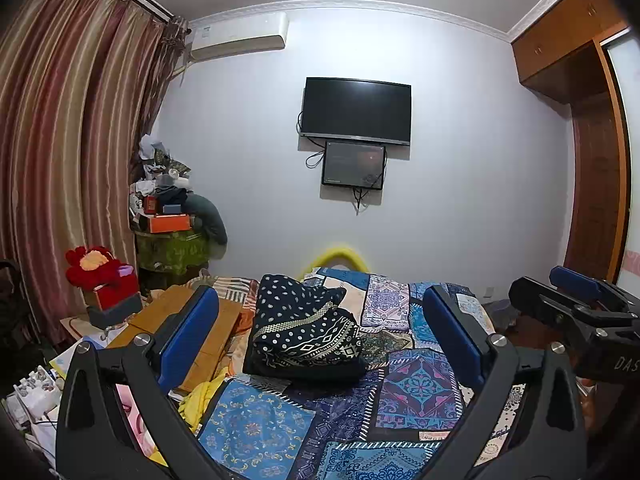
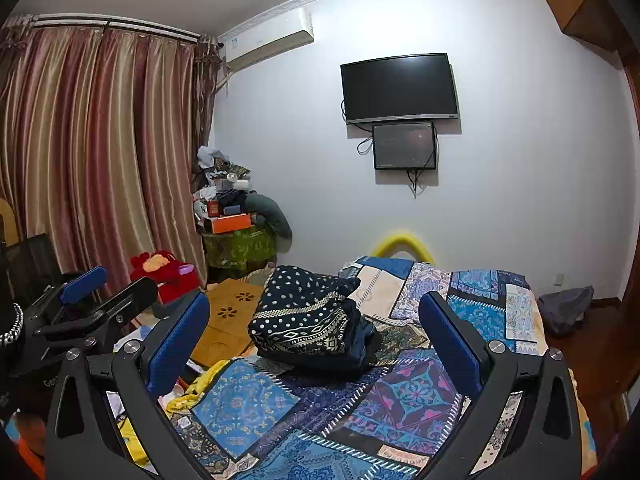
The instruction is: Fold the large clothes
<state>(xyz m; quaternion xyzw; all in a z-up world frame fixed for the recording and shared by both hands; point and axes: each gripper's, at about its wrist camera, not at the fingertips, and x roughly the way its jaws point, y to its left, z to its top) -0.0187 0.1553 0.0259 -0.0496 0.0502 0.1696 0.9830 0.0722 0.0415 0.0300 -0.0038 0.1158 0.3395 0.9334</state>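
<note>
Blue-padded fingers of the left gripper frame the near view, spread wide with nothing between them; the right gripper stands the same way, its jaws released and empty. Each shows at the edge of the other's view, side by side and held level above the bed, neither touching cloth.

Straight ahead of both, resting on the patchwork bedspread, sits the dark garment, navy with white dots and a geometric band. It lies as a thick, squarish bundle, its top layer lifting at the far corner. That compact shape suggests the folding is done or close to it, and the open, backed-off grippers fit a release rather than an approach, though I judge this only from how things lie.

To the left of the bundle a wooden lap desk leans off the bed's edge, with yellow cloth bunched below it. Beyond are a red plush toy, striped curtains, and a wall-mounted television.
</note>
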